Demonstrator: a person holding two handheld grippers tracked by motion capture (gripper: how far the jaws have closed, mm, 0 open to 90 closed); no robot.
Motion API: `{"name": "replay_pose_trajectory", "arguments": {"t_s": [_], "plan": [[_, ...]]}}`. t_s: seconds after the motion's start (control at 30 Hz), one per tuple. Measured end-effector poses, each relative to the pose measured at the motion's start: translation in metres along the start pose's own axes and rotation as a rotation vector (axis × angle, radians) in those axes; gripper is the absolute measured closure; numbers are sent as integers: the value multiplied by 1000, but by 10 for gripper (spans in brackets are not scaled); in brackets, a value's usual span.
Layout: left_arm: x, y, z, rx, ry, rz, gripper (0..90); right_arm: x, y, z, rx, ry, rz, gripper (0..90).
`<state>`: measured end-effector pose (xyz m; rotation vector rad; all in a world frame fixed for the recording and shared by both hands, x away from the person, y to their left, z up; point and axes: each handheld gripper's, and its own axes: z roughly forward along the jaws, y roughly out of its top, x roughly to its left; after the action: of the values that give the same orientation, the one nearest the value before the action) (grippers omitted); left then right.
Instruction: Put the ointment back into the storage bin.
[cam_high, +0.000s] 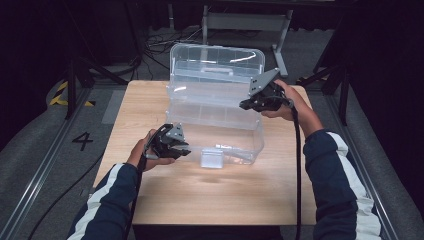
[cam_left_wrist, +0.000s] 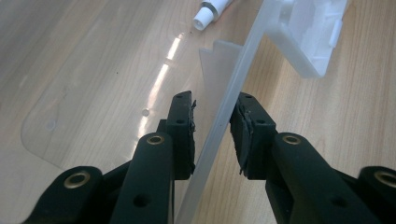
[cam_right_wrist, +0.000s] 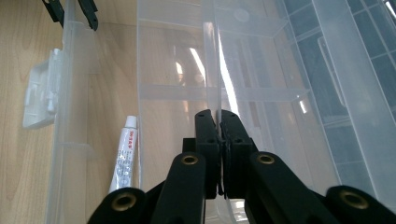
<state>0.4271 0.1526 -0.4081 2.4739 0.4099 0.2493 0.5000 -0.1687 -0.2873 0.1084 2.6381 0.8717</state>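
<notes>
Clear plastic makes up the storage box (cam_high: 215, 112) we are handling; it sits open at the middle of the wooden desk (cam_high: 210, 190), lid raised at the far side. Our left gripper (cam_left_wrist: 212, 126) straddles the box's front wall, its jaws spread on either side and not quite pressing it. Our right gripper (cam_right_wrist: 219, 135) is pinching the thin edge of a clear inner tray (cam_right_wrist: 210, 70) inside the box. A small white tube (cam_right_wrist: 123, 158) lies on the box floor, near the front wall.

Wooden table (cam_high: 210, 200), small tube (cam_right_wrist: 125, 158), floor cables (cam_high: 160, 42).
</notes>
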Motion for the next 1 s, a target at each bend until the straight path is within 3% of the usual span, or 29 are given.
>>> {"name": "replay_pose_trajectory", "arguments": {"t_s": [1.0], "plan": [[-3,-1,0,3,32,37,692,22,-8,-2,-16,-6,-14,863]]}}
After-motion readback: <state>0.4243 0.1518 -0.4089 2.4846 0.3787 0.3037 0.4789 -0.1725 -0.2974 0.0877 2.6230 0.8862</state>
